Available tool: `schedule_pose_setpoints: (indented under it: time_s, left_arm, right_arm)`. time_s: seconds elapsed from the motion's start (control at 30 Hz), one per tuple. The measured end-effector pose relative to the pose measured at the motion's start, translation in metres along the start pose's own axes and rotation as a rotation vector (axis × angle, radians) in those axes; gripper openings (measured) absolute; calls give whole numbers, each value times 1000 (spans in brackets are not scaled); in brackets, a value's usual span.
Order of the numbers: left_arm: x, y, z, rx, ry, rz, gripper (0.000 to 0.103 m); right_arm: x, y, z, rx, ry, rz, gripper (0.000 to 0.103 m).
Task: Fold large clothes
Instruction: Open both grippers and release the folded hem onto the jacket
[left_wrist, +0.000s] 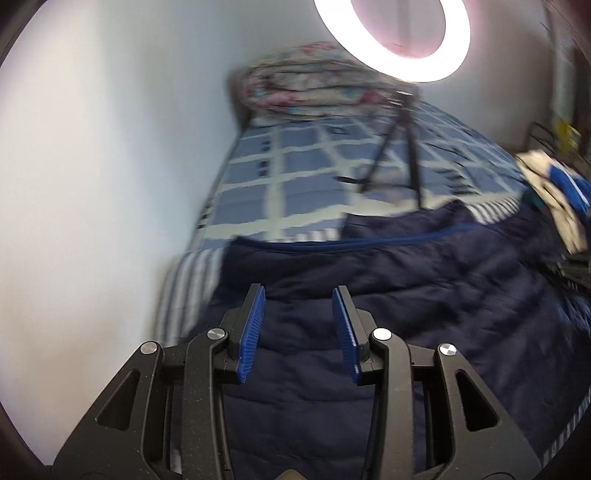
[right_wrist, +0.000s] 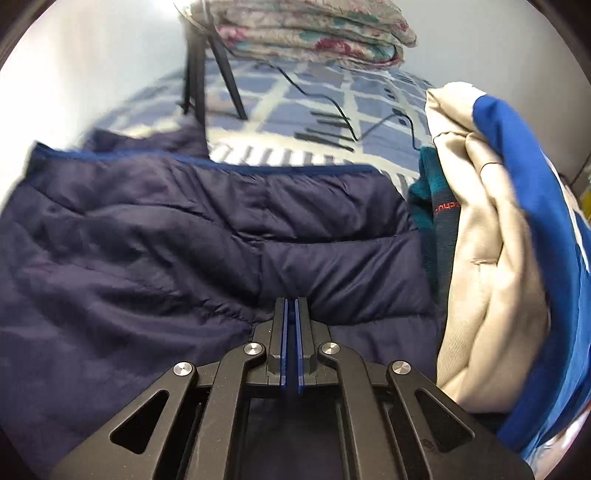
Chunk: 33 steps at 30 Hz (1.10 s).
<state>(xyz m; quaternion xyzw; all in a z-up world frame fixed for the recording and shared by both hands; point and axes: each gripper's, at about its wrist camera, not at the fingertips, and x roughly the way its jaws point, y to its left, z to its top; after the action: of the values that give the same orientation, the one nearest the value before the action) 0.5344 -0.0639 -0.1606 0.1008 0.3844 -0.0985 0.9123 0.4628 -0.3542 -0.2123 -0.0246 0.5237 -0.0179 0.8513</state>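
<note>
A navy quilted jacket (left_wrist: 406, 280) lies spread flat on the bed, with a brighter blue trim along its far edge. My left gripper (left_wrist: 298, 291) hovers over the jacket's near left part. It is open, and only the jacket below shows between its blue pads (left_wrist: 253, 332). In the right wrist view the same jacket (right_wrist: 166, 229) fills the middle and left. My right gripper (right_wrist: 291, 300) is low over the jacket's near right part. Its blue pads are pressed together, and I see no cloth between them.
A pile of clothes (right_wrist: 491, 240) in beige, blue and teal lies right of the jacket. Beyond it, on the blue checked sheet (left_wrist: 295, 177), stand a black tripod (right_wrist: 195, 74) with a lit ring light (left_wrist: 406, 44) and a trailing cable (right_wrist: 332, 103). A folded floral quilt (right_wrist: 314, 33) lies at the far end. A white wall (left_wrist: 110, 147) runs along the left.
</note>
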Motion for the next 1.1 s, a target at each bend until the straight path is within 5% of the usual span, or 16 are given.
schedule_pose_setpoints:
  time_s: [0.17, 0.27, 0.43, 0.6, 0.67, 0.73, 0.77, 0.9, 1.1]
  left_arm:
    - [33, -51, 16, -6, 47, -76, 39]
    - [72, -76, 15, 29, 77, 11, 39]
    - [131, -86, -2, 12, 195, 43, 40]
    - [79, -76, 8, -13, 127, 21, 40]
    - [27, -76, 0, -13, 49, -20, 40]
    - [-8, -84, -15, -4, 21, -72, 40]
    - [-24, -91, -27, 2, 24, -90, 40]
    - [-48, -122, -70, 47, 42, -111, 40]
    - [-36, -161, -103, 62, 76, -103, 40]
  right_arm:
    - [-49, 0, -24, 43, -50, 155, 2]
    - [-69, 3, -47, 22, -57, 182, 2]
    - [-67, 2, -77, 5, 4, 181, 2]
    - [-91, -18, -117, 114, -7, 160, 3]
    - [-108, -26, -135, 164, -27, 148, 14]
    - [-123, -33, -153, 222, -59, 117, 59]
    - [-130, -37, -161, 248, -80, 105, 65]
    - [-142, -47, -194, 357, -88, 89, 70]
    - [-113, -62, -216, 571, 12, 195, 71]
